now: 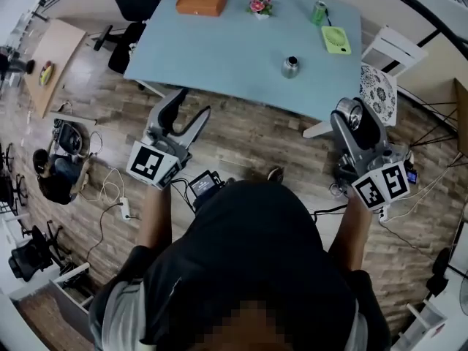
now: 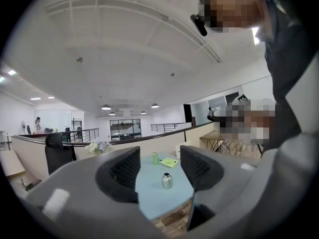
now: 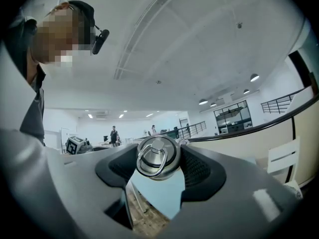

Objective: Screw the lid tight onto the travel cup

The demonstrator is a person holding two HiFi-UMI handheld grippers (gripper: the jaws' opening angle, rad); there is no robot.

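Widest of all, a wood-plank floor [image 1: 248, 134] underfoot; beyond, far from the body, a pale blue rectangular table [image 1: 241, 50]. Held up near the chest, well short of the table's near edge: the left gripper [image 1: 191, 107] on the left, the right gripper [image 1: 352, 115] on the right. On the left, jaws spread, nothing between the pads, only the far table showing through the gap. On the right, jaws pinching a round brushed-steel lid with a ring handle [image 3: 158, 157], pads pressed on the rim from both sides, ring side turned back towards the camera and so, presumably, threads pointing forward. Along the table's far edge, a brown wooden box [image 1: 201, 2], a small pot of pink flowers [image 1: 259, 6] and a green can [image 1: 318, 12]; nearer on the right, a lime-green square object [image 1: 336, 39]. Smaller, alone on bare blue right of centre, a short steel travel cup [image 1: 290, 66]: upright, top looking dark and probably open, well apart from both grippers. By the look of things, lid in hand but not yet carried to the cup; no threading begun. Risks from here: cross-threading, if set down tilted instead of flat on the mouth; a spinning or toppling cup, if twisted with no steadying clamp from the empty left gripper; a slip of slick steel rim through the pads under torque, leaving the lid seated but loose.
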